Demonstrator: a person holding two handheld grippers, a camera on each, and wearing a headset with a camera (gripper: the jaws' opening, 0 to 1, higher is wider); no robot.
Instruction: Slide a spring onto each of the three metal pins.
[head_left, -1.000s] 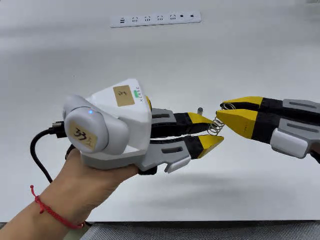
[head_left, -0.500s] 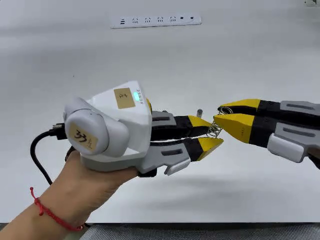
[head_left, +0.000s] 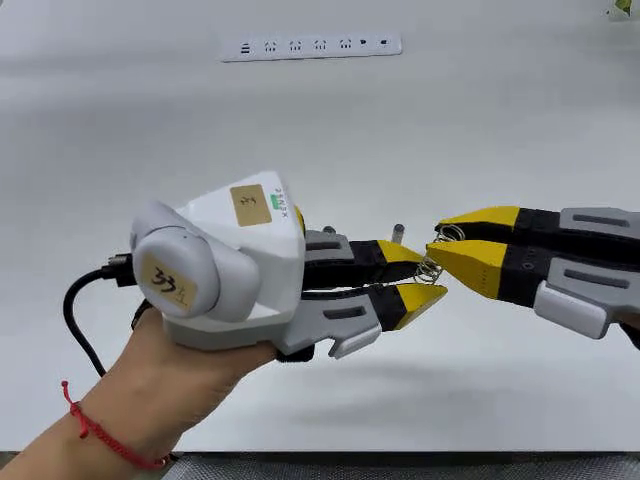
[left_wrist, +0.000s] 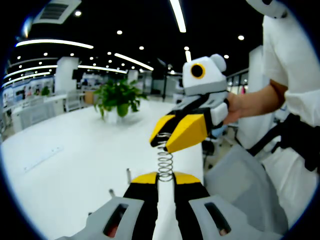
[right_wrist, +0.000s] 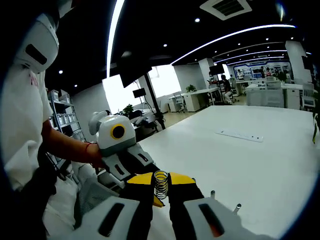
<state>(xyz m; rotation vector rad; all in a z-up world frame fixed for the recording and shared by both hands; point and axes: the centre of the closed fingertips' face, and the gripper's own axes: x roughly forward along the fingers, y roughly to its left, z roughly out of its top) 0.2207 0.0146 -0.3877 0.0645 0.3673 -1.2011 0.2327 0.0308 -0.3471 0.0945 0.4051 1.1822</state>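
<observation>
A small steel spring (left_wrist: 165, 161) stretches between the two pairs of yellow-tipped jaws, held up above the white table. My right gripper (head_left: 437, 240) comes in from the right and is shut on the spring's far end (right_wrist: 161, 183). My left gripper (head_left: 428, 274), held by a hand at the left, has its jaws nearly together on the spring's near end. I cannot tell whether a pin runs inside the coil. A thin metal pin (head_left: 399, 232) stands upright on the table behind the jaws. Two pins (right_wrist: 212, 193) (right_wrist: 236, 206) stand beside the right jaws.
A white power strip (head_left: 311, 44) lies at the far side of the table (head_left: 480, 120). The table's front edge runs just under the hand, and a black cable (head_left: 78, 322) hangs from the left gripper. A potted plant (left_wrist: 118, 100) stands far off.
The right gripper's tips have edged closer to the left gripper's tips, so less of the spring shows between them. Both grippers sit slightly lower in the head view.
</observation>
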